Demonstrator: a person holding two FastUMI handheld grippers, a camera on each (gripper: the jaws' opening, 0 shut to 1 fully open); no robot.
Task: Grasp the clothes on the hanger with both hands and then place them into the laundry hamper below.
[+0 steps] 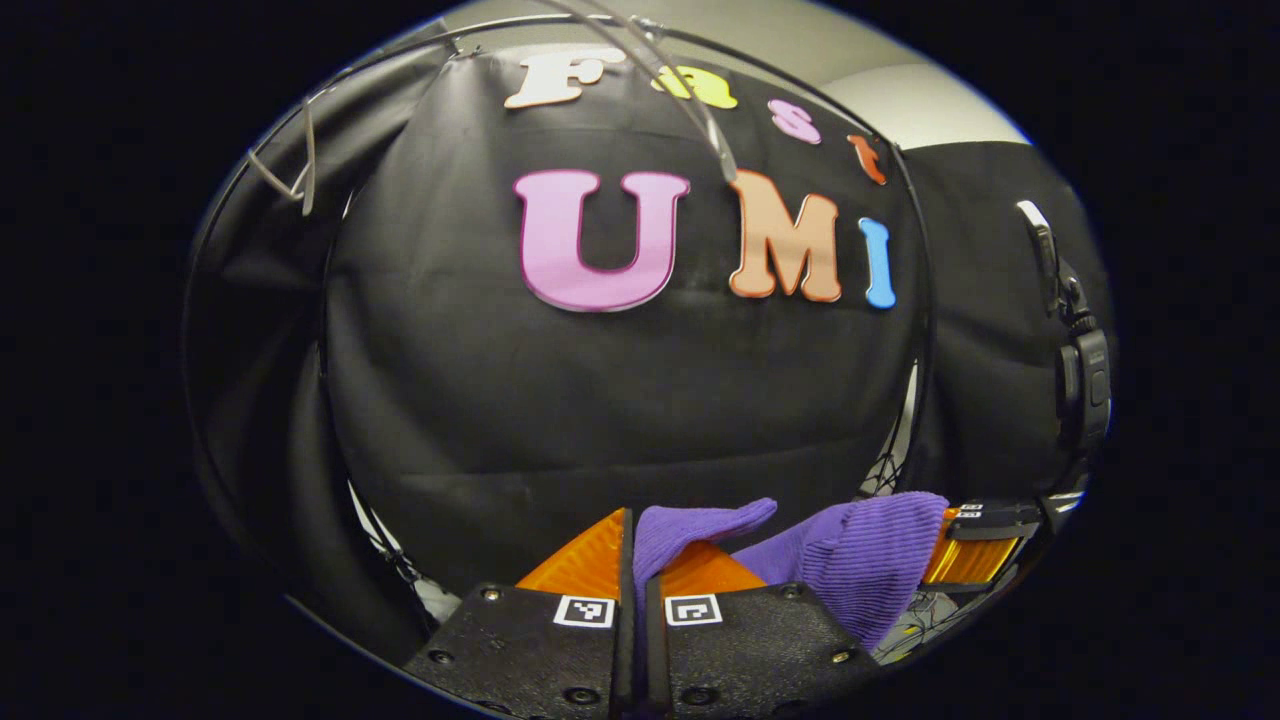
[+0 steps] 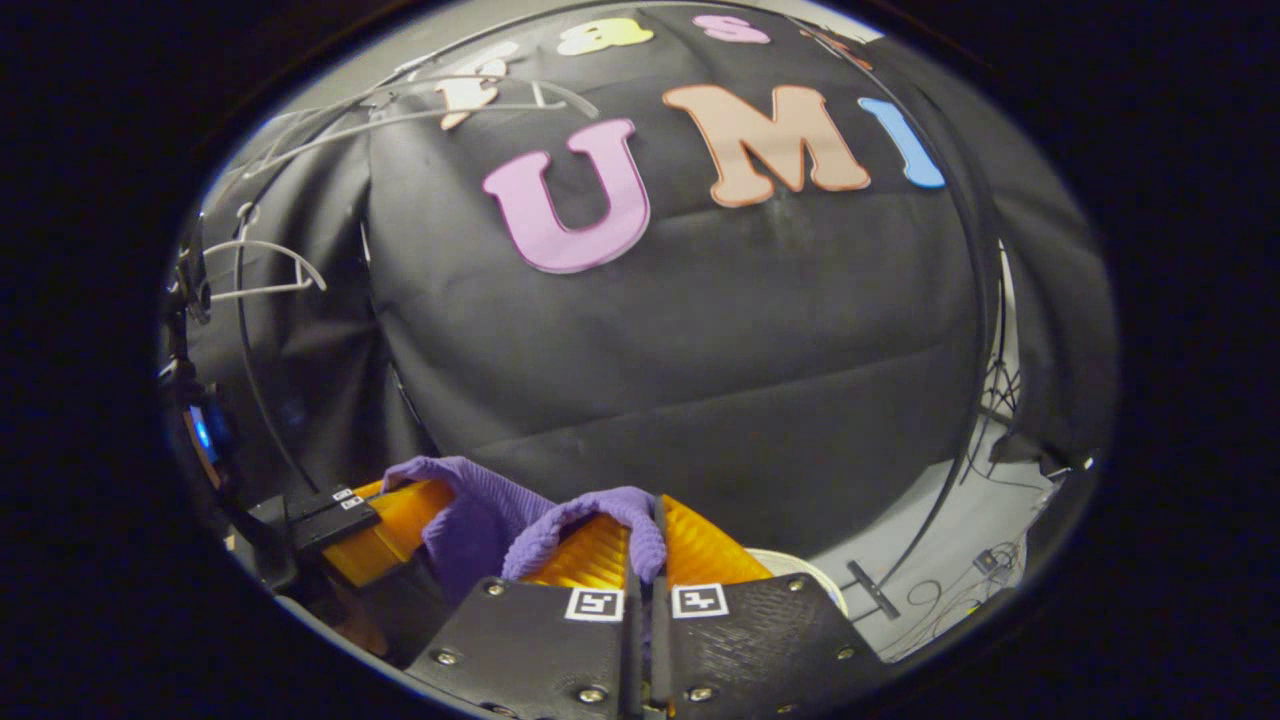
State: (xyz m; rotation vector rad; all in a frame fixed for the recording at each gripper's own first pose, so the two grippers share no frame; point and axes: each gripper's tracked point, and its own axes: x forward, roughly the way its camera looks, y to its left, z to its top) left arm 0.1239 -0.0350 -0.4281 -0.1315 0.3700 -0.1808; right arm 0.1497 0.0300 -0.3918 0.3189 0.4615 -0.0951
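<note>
The left tool (image 1: 634,560) and right tool (image 2: 645,545) are each clenched on an edge of the purple ribbed garment (image 1: 860,565), which sags between them below the bare hangers (image 2: 265,270), presumably spread for lowering into the hamper.

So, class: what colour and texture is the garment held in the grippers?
Purple, with a ribbed knit; the garment shows best in the left gripper view.

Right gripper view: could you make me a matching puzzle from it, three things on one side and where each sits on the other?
Things:
1. purple cloth
2. white hanger
3. cables

Places:
a. upper left, hanging bare
b. lower right, on the grey floor
c. bottom middle, pinched in the right gripper

Pairs: 1-c, 2-a, 3-b
</note>
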